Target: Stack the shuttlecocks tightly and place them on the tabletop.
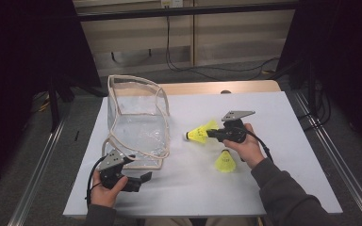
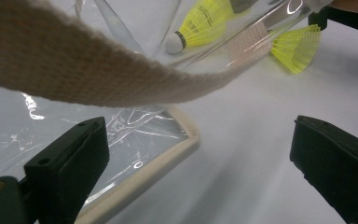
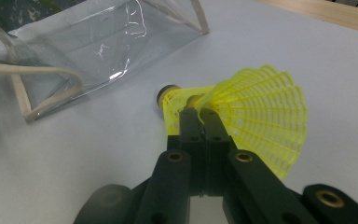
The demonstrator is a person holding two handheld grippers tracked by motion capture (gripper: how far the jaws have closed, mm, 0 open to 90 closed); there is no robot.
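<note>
Your big clear plastic bag with cream webbing trim [image 1: 139, 125] stands soft and floppy on the white table [image 1: 273, 188], left of centre; it will sag, so take it by the stiff trim. Its loose cream strap [image 2: 74, 74] droops across your left gripper [image 1: 143, 181], whose jaws gape wide, holding nothing. Your right gripper [image 3: 198, 114] is clamped on the yellow plastic shuttlecock [image 3: 256, 116], just right of the bag: featherlight, springy skirt, easily crushed. A second yellow shuttlecock [image 1: 225, 161] sits near your right hand [image 1: 245, 146]; mind it.
</note>
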